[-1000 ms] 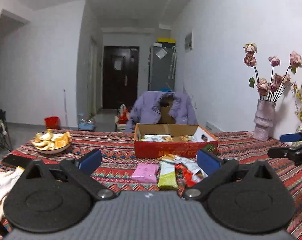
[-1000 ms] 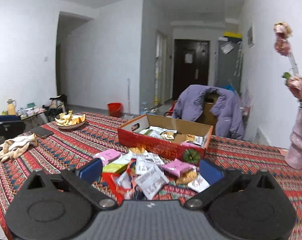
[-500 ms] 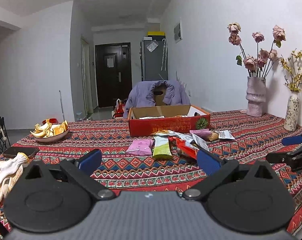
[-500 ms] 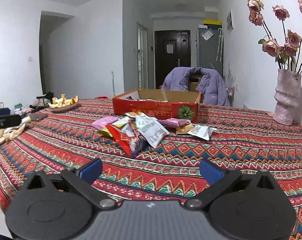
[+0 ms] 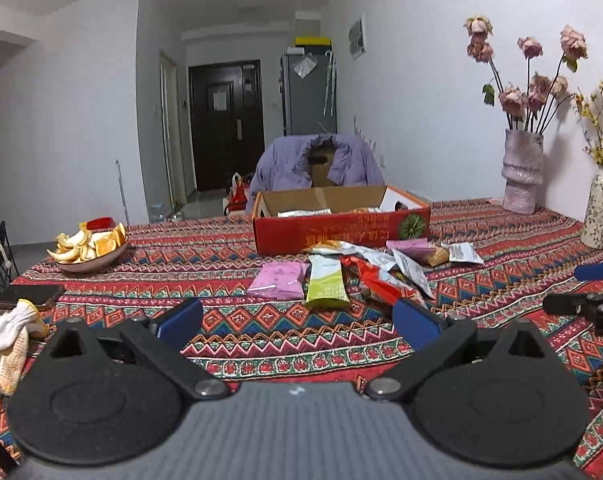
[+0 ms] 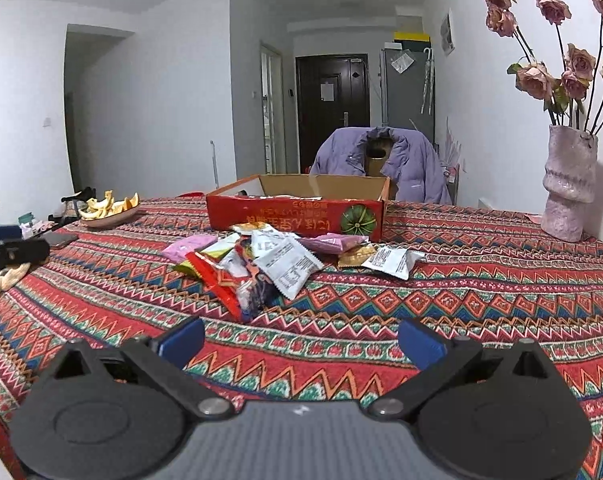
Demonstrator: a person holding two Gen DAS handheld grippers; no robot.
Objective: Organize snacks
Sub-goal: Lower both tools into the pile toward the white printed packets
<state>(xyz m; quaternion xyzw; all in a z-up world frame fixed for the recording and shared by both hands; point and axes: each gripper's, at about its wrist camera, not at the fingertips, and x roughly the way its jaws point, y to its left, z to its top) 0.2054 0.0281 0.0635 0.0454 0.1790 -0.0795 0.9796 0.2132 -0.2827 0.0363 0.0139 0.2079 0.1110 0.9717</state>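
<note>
- Left gripper [image 5: 297, 322] hovered low over the tablecloth [image 5: 261, 332], blue fingers [image 5: 179, 322] spread wide, nothing between them.
- Right gripper [image 6: 301, 338] was likewise released, fingers [image 6: 181, 340] wide apart and empty, above the cloth, well short of the box.
- Landmark: red box [image 5: 341, 228], open-topped, upright on the table; a few packets lay inside, only their edges showing over the wall.
- Snack pile [image 6: 269, 260] lay on the cloth just in front of the box, on the grippers' side, some packets touching the box's front wall.
- Pink packet [image 5: 278, 275] and green packet [image 5: 326, 282] lay flat side by side, in front of the box toward its left end.
- Red wrapper [image 6: 217, 280] lay at the pile's near edge, farthest from the box, overlapped by a white packet [image 6: 289, 266].
- Another white packet [image 6: 393, 261] sat apart from the heap, in front of the box's right end.
- Plate of orange peel [image 5: 89, 244] was well left of the box.
- Pink vase [image 6: 567, 184] with dried roses stood well right of the box by the wall; a smaller vase [image 5: 598, 214] stood nearer than that.
- Phone [image 5: 27, 296] and gloves [image 5: 1, 344] lay far left of the box, near the table edge.
- Purple jacket [image 5: 317, 162] hung on a chair behind the box.
</note>
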